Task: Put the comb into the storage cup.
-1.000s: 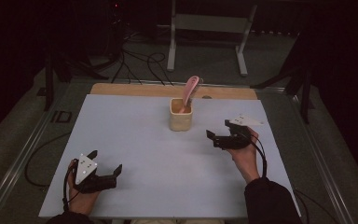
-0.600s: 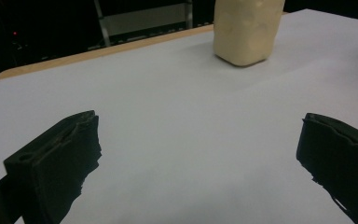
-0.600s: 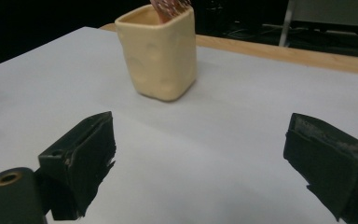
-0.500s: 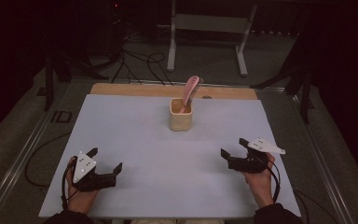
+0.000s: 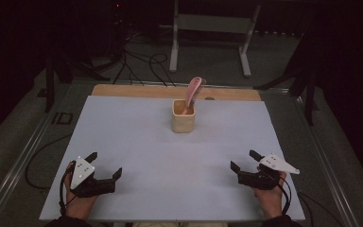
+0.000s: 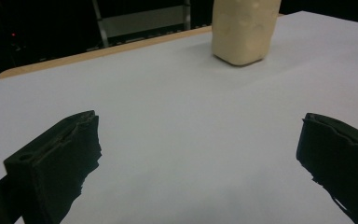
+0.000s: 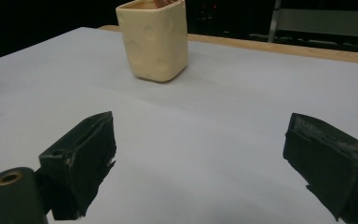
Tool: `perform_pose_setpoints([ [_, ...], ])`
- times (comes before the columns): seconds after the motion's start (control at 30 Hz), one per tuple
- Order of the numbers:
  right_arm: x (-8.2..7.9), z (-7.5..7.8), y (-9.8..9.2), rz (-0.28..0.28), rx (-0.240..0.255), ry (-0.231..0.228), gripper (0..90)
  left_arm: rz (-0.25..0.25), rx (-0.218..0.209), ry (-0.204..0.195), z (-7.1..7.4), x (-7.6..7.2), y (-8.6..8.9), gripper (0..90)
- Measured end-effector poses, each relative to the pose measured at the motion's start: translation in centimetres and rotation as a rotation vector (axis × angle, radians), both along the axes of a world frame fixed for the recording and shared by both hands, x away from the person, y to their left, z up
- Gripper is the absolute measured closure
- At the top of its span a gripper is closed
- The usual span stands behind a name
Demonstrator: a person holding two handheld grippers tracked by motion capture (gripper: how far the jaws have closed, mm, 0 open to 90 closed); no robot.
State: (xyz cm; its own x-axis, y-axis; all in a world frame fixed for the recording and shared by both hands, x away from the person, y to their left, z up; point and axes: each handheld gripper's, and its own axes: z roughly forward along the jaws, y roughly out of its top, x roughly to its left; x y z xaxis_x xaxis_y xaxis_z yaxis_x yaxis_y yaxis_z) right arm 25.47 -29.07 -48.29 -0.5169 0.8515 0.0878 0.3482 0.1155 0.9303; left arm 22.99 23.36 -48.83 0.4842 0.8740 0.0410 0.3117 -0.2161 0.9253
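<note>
Pink spatula [image 5: 192,93] upright in cup [image 5: 183,118], leaning right; left claw [image 5: 105,165], right claw [image 5: 242,160] wide open, empty.

One marking can be read. On the dark floor strip [image 5: 59,118] just beside the left edge of the surface [image 5: 137,142], toward its far left corner, stand pale characters that read as "ID" in the high view; the strokes are small and faint, so the reading is uncertain. No lettering, number, brand or label can be read on the cream cup [image 5: 183,116], on the pink utensil [image 5: 193,92] standing in it, or on the surface itself. The grey plates on the left gripper [image 5: 105,165] and the right gripper [image 5: 244,160] carry small dots, not legible characters.
</note>
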Motion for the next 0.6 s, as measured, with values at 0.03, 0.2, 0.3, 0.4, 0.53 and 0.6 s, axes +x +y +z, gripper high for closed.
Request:
perform_pose_setpoints([
  [0.03, -0.1, -0.1, 0.0, -0.001, 0.003, -0.003, 8.9, 0.001, 0.000, 0.000, 0.0, 0.0, 0.1, 0.1],
  [0.2, -0.8, -0.5, 0.0, 0.004, 0.005, -0.017, 8.9, 0.005, -0.005, -0.001, -0.1, 0.0, 0.3, 0.1],
  [0.3, -1.0, -0.5, 0.0, -0.001, -0.005, -0.036, 8.9, 0.013, -0.004, 0.001, -0.2, 0.1, 0.4, 0.1],
  [0.4, -1.1, -0.4, 0.1, 0.002, 0.003, -0.057, 8.8, 0.017, -0.008, 0.001, -0.3, 0.1, 0.5, 0.1],
  [0.53, -1.2, -0.6, 0.4, -0.011, -0.028, -0.067, 8.9, 0.025, -0.011, 0.002, -0.3, 0.2, 0.7, 0.1],
  [0.6, -1.2, -0.7, 0.4, -0.013, -0.031, -0.063, 8.9, 0.034, -0.016, 0.001, -0.4, 0.2, 0.8, 0.1],
])
